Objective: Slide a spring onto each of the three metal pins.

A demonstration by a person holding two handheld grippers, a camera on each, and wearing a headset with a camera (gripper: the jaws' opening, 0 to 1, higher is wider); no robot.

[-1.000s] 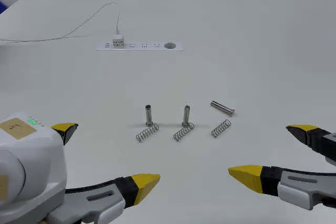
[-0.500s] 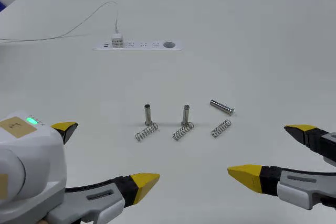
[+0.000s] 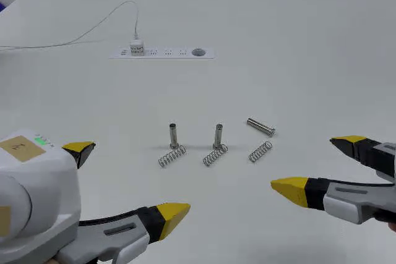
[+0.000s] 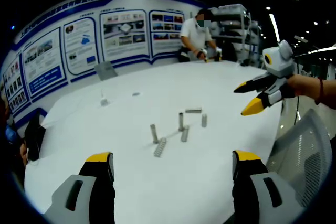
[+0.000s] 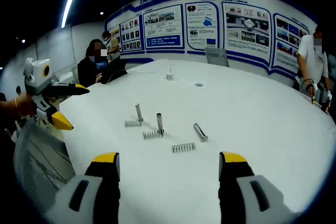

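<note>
Change over the last second was slight. The right gripper [image 3: 302, 162] had lifted a touch and edged in toward the parts. The left gripper [image 3: 141, 177] held almost the same place at the near left. The small shift of the whole head view was the camera's, not the parts'.

Both claws were released, jaws spread wide and holding nothing. Each gripper view showed bare yellow tips with the table [image 3: 297, 41] between them.

None of the parts had been touched. The left pin [image 3: 173, 135] and the middle pin [image 3: 218, 135] stood upright, side by side. The third pin [image 3: 261, 127] lay on its side to their right. The left spring [image 3: 171, 156] and the middle spring [image 3: 215, 155] each lay at the foot of a standing pin, just in front of it. The right spring [image 3: 260, 151] lay loose, near the fallen pin but apart from it. A power strip [image 3: 162, 52] sat well behind them.

For the task, this read as the very start: no spring was on a pin yet. The right gripper's small advance looked like the opening of a reach, most likely for a part on its own side. The fallen pin would probably need standing up or holding before its spring could go on. The springs were small, so a pick would call for a careful pinch.
</note>
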